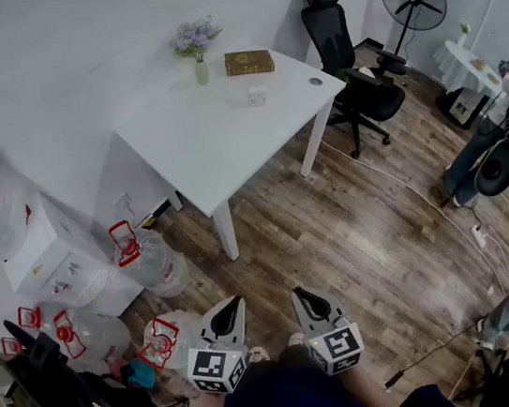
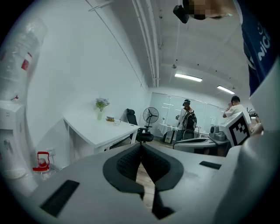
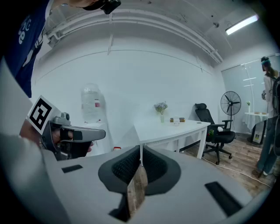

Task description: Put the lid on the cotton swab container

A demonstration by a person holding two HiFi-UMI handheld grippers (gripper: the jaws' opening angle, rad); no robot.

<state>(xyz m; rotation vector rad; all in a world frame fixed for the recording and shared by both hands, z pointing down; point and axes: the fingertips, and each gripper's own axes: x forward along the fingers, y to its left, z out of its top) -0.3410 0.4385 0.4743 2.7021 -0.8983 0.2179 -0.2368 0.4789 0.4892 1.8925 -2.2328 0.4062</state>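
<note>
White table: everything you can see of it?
The white table has a smooth rectangular top on slim white legs. It stands level on the wood floor, one long side by the white wall. On it sit a flower vase, a brown box, a small clear container and a small round disc. An office chair stands beside one end.

The person holds both grippers low and close in front of the body, side by side, with the tips pointing forward. The left gripper (image 1: 228, 311) has its jaws pressed together with nothing between them. The right gripper (image 1: 307, 302), just beside it, is closed and empty in the same way.
</note>
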